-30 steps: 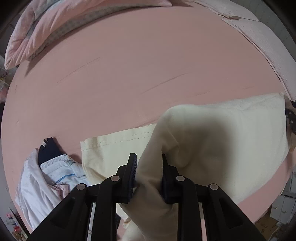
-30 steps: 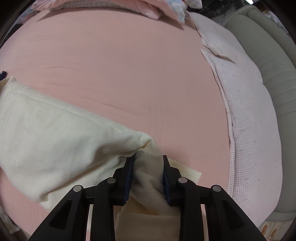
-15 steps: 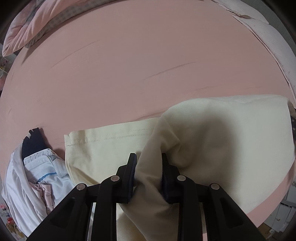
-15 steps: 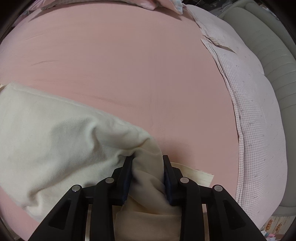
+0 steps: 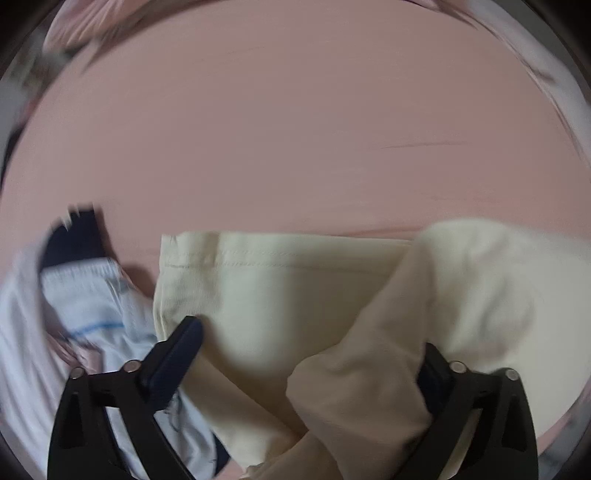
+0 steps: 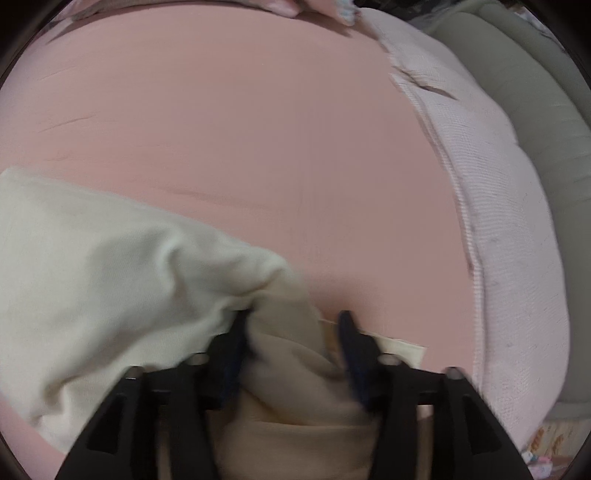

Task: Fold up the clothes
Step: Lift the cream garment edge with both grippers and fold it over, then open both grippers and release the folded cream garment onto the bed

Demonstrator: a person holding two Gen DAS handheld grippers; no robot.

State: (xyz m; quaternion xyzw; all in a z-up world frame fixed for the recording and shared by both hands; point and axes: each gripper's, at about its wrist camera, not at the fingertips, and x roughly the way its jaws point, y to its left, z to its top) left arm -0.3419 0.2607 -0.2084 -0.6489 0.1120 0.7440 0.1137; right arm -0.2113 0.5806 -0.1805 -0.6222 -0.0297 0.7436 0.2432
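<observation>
A cream garment lies on the pink bed sheet, one part folded over onto its stitched hem layer. My left gripper points down over it with its jaws opening wide. The loose fold slumps between the fingers, and no pad presses on it. In the right wrist view the same cream garment bunches at my right gripper. Those jaws are opening too; the cloth rests against the left finger, and a gap shows at the right finger.
A pile of pale blue and white clothes with a navy piece lies left of the cream garment. A pale pink quilt and a grey padded headboard run along the right side. Pillows sit at the far edge.
Both grippers were shut on the cream cloth and have spread their jaws and let it go. The left gripper has sunk closer to the bed, and the view is blurred.
</observation>
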